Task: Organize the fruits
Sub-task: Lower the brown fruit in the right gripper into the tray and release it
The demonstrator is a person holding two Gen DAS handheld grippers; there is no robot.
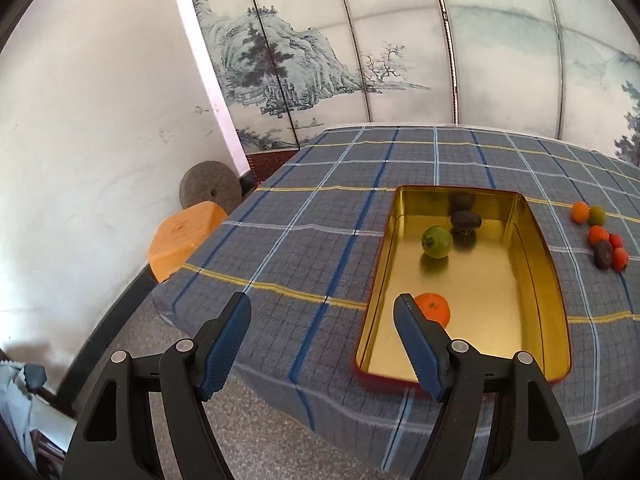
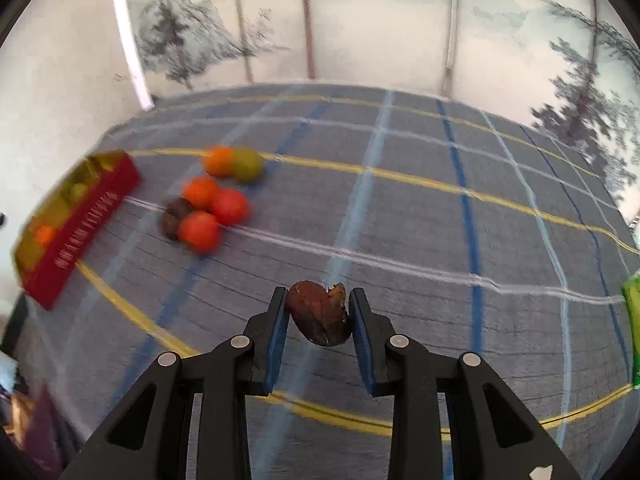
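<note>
Right gripper (image 2: 318,312) clamps a dark brown fruit (image 2: 319,312); left gripper (image 1: 322,342) hangs released.

The brown fruit sits pinched between both blue pads, above the checked tablecloth (image 2: 400,220). Left of it lies the loose pile of fruits (image 2: 212,196), then the gold tin (image 1: 516,280) with red sides. In the tin: an orange (image 1: 434,308) by the near left wall, a green fruit (image 1: 437,241) and a dark fruit (image 1: 466,221) toward the far end.

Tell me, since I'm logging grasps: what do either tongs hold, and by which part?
The right tongs grip a dark brown fruit by its two opposite sides, lifted above the cloth. The left tongs are open and hold nothing.
</note>
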